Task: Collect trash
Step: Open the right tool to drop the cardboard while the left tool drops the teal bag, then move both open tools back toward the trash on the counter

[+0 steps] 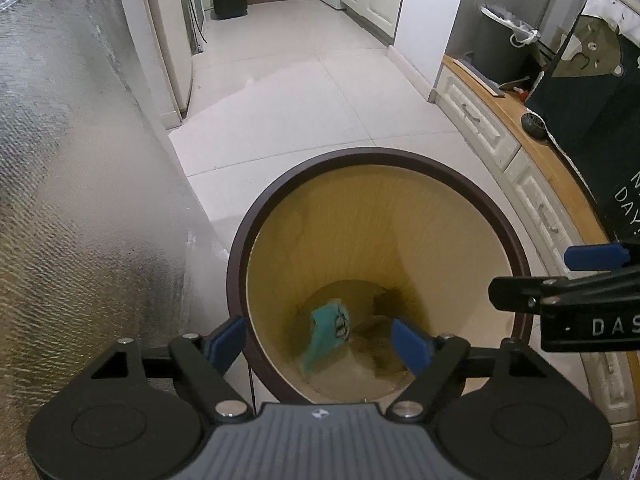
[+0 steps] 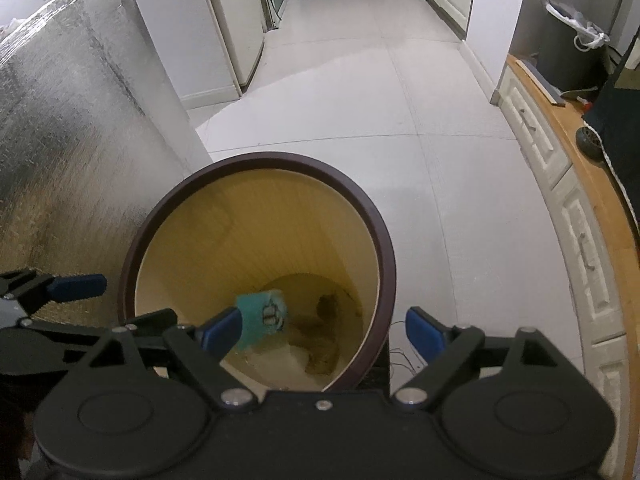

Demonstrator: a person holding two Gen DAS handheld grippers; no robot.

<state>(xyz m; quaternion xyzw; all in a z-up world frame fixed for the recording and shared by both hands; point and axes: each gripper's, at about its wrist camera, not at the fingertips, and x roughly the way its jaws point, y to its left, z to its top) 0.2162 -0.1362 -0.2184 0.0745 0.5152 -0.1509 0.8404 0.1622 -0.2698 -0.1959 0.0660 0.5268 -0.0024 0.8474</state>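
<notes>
A round trash bin with a dark brown rim and a yellow inside stands on the floor below both grippers. A teal wrapper is low inside it, near some brownish scraps on the bottom. My left gripper is open over the bin's near rim, with nothing between its blue pads. In the right wrist view the bin, the wrapper and the scraps show again. My right gripper is open and empty there. The left gripper's fingers reach in from the left.
A foil-covered block stands close on the left of the bin. A white cabinet with a wooden top runs along the right and carries a dark bag and a grey bin. Pale tiled floor stretches ahead towards a fridge.
</notes>
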